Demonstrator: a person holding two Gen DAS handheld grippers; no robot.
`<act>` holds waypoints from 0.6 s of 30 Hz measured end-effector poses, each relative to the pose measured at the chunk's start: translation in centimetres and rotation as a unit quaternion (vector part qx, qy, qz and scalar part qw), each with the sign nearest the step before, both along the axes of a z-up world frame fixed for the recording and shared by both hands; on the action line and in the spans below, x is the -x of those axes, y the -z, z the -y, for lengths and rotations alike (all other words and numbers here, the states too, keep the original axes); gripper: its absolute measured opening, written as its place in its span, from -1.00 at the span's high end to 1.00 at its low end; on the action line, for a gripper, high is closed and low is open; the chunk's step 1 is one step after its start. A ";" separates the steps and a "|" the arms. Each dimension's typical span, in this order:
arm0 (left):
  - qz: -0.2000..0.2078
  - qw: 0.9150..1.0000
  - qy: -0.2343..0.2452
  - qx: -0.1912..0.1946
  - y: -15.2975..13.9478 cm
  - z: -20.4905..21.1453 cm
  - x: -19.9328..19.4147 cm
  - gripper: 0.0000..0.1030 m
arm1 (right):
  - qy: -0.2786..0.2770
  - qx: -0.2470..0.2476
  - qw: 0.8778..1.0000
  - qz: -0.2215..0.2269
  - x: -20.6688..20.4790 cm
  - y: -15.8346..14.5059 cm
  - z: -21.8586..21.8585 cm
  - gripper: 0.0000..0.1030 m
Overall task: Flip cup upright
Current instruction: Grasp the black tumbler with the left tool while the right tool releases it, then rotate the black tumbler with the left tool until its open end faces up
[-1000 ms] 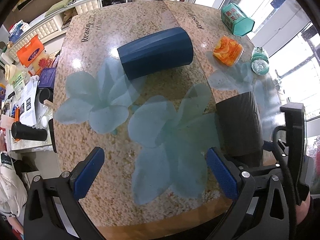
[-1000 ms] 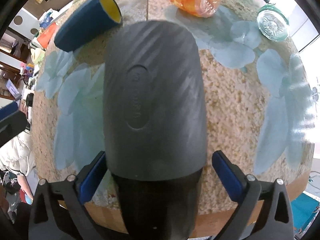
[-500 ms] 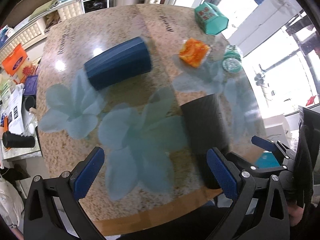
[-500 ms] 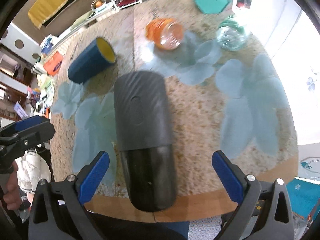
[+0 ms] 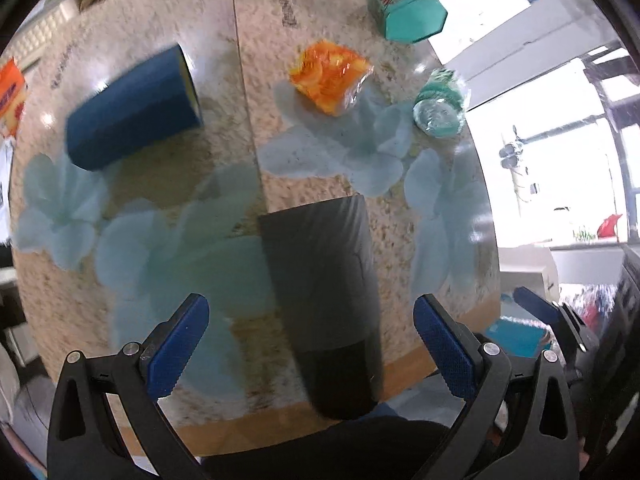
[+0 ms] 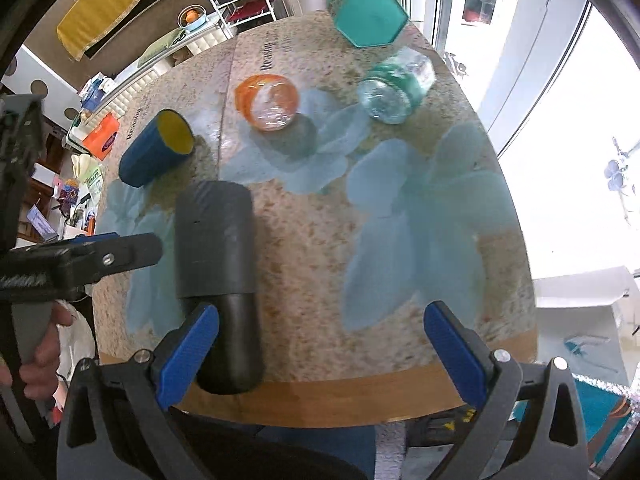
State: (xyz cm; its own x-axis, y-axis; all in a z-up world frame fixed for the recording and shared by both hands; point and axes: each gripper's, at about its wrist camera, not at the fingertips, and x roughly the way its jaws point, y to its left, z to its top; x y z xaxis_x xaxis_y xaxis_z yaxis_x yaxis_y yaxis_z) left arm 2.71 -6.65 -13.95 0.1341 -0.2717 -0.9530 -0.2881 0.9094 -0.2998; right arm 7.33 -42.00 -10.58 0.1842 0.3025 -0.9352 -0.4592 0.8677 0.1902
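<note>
A black ribbed cup (image 5: 324, 276) (image 6: 218, 252) lies on its side near the front edge of the round table (image 5: 280, 60) (image 6: 304, 300). My left gripper (image 5: 308, 344) is open and empty, raised above the cup's near end. It shows at the left of the right wrist view (image 6: 120, 248). My right gripper (image 6: 320, 352) is open and empty, above the front edge, to the right of the black cup. A blue cup with a yellow inside (image 5: 132, 108) (image 6: 156, 148) lies on its side at the far left.
An orange glass (image 5: 330, 76) (image 6: 267, 97) and a clear green glass (image 5: 438, 106) (image 6: 394, 88) lie on their sides at the back. A teal hexagonal box (image 5: 404, 8) (image 6: 368, 12) stands behind them. Shelves and clutter lie beyond the table's left edge.
Both grippers have pulled back and up from the table. The right gripper, which had the black cup between its fingers, has moved right of it. The cup still lies on its side.
</note>
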 end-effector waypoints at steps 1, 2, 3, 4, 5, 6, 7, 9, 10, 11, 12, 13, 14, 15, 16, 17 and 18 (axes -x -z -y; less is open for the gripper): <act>-0.010 1.000 -0.008 0.003 0.7 0.3 -0.5 -0.99 | -0.002 -0.001 1.000 -0.003 -0.4 0.1 0.5 -1.00; -0.019 1.000 -0.014 0.001 1.4 0.5 -0.8 -1.00 | -0.003 -0.002 1.000 -0.006 -0.8 0.2 1.0 -1.00; -0.024 1.000 -0.019 0.000 1.9 0.6 -1.0 -1.00 | -0.005 -0.002 1.000 -0.008 -1.2 0.4 1.4 -1.00; -0.034 0.999 -0.028 -0.003 2.7 0.7 -1.4 -0.99 | -0.007 -0.002 1.000 -0.011 -1.5 0.4 1.8 -1.00; -0.042 0.998 -0.035 -0.005 3.3 0.8 -1.6 -0.99 | -0.009 -0.003 1.000 -0.013 -1.8 0.5 2.1 -1.00; -0.049 0.998 -0.042 -0.005 3.8 0.9 -1.8 -0.99 | -0.011 -0.003 1.000 -0.016 -2.1 0.6 2.4 -1.00; -0.056 0.997 -0.049 -0.002 4.4 0.9 -1.9 -0.99 | -0.013 -0.004 1.000 -0.018 -2.4 0.8 2.7 -1.00; -0.070 0.995 -0.067 0.000 5.5 1.0 -2.1 -0.99 | -0.018 -0.004 1.000 -0.023 -3.1 1.1 3.0 -1.00; -0.074 0.995 -0.072 -0.001 5.9 0.9 -2.2 -0.99 | -0.021 -0.004 0.999 -0.025 -3.4 1.3 3.2 -1.00; -0.079 0.994 -0.080 -0.001 6.4 0.9 -2.3 -0.99 | -0.024 -0.004 0.999 -0.027 -3.6 1.4 3.2 -1.00; -0.083 0.993 -0.084 -0.001 6.8 0.9 -2.3 -0.99 | -0.028 -0.004 0.999 -0.029 -3.8 1.6 3.3 -1.00; -0.089 0.992 -0.090 -0.002 7.3 0.9 -2.4 -0.99 | -0.030 -0.005 0.999 -0.031 -4.0 1.8 3.3 -1.00; -0.094 0.991 -0.095 -0.002 7.7 0.8 -2.4 -0.99 | -0.033 -0.005 0.999 -0.034 -4.1 1.9 3.3 -1.00; -0.097 0.990 -0.101 -0.005 8.0 0.8 -2.4 -0.99 | -0.035 -0.005 0.999 -0.036 -4.3 2.0 3.3 -1.00; -0.096 0.990 -0.104 -0.006 8.0 0.7 -2.4 -0.98 | -0.037 -0.005 0.999 -0.039 -4.4 2.2 3.3 -1.00; -0.096 0.990 -0.103 -0.012 8.1 0.7 -2.4 -0.91 | -0.039 -0.006 0.998 -0.041 -4.6 2.3 3.4 -1.00; -0.098 0.990 -0.101 -0.013 8.3 0.7 -2.5 -0.90 | -0.040 -0.007 0.998 -0.045 -4.7 2.5 3.4 -1.00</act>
